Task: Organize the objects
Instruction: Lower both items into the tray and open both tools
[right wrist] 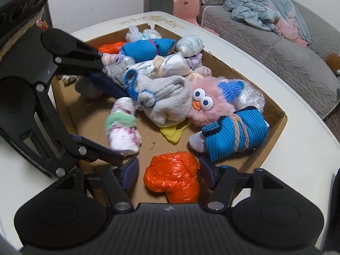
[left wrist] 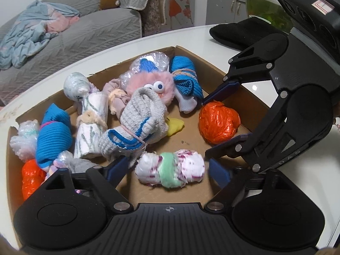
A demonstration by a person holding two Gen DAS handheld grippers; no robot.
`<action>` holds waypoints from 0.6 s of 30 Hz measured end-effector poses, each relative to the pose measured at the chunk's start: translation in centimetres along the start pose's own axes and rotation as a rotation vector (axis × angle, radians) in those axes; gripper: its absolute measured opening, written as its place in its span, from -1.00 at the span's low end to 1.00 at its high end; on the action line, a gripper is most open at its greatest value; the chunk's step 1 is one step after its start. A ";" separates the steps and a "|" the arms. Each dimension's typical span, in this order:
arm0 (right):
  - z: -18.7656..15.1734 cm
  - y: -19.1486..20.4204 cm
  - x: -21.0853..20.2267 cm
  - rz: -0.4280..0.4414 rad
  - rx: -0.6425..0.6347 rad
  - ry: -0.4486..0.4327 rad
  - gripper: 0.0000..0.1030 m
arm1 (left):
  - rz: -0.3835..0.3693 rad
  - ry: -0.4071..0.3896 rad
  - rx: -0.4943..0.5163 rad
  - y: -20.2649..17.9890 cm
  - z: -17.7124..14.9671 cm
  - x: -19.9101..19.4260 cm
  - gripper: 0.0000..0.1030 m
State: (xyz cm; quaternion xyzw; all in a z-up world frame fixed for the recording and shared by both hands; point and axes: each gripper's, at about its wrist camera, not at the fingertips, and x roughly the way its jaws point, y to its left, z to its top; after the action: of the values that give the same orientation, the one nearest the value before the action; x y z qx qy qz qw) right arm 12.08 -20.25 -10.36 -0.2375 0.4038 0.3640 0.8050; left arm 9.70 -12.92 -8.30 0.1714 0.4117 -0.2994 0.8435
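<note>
A cardboard box (left wrist: 148, 191) (right wrist: 276, 125) on a white table holds several rolled socks and bundles. My left gripper (left wrist: 170, 170) is open around a white, pink-speckled sock roll with a green band (left wrist: 170, 170) (right wrist: 123, 127), fingers on either side of it. My right gripper (right wrist: 167, 170) (left wrist: 212, 125) is open around an orange plastic bundle (right wrist: 172, 176) (left wrist: 218, 121). A grey sock roll with blue trim (left wrist: 136, 125) (right wrist: 165, 104), a pink furry toy with big eyes (left wrist: 153, 85) (right wrist: 204, 104) and blue sock rolls (left wrist: 184, 78) (right wrist: 233, 136) lie in the box.
A second orange bundle (left wrist: 31, 176) and bubble-wrapped bundles (left wrist: 23, 140) lie at the box's left end. A yellow piece (left wrist: 175, 125) lies on the box floor. A black cloth (left wrist: 240, 34) and a glass bowl (left wrist: 263, 0) are on the table. A grey sofa (left wrist: 74, 34) stands behind.
</note>
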 end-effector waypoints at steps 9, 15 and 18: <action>0.2 0.3 -1.3 -0.030 -0.010 -0.002 0.46 | 0.039 -0.024 -0.042 -0.3 -0.5 -1.8 0.99; 0.3 0.8 -2.4 -0.044 -0.011 -0.022 0.52 | 0.082 -0.041 -0.088 -0.6 -1.2 -3.5 0.99; 0.3 1.2 -2.9 -0.050 -0.005 -0.031 0.58 | 0.097 -0.059 -0.110 -0.9 -1.5 -4.4 0.99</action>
State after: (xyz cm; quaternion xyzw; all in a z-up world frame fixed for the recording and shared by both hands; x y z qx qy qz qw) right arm 10.11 -20.39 -7.89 -0.2438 0.3844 0.3483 0.8194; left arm 6.15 -11.17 -5.69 0.1359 0.3938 -0.2398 0.8769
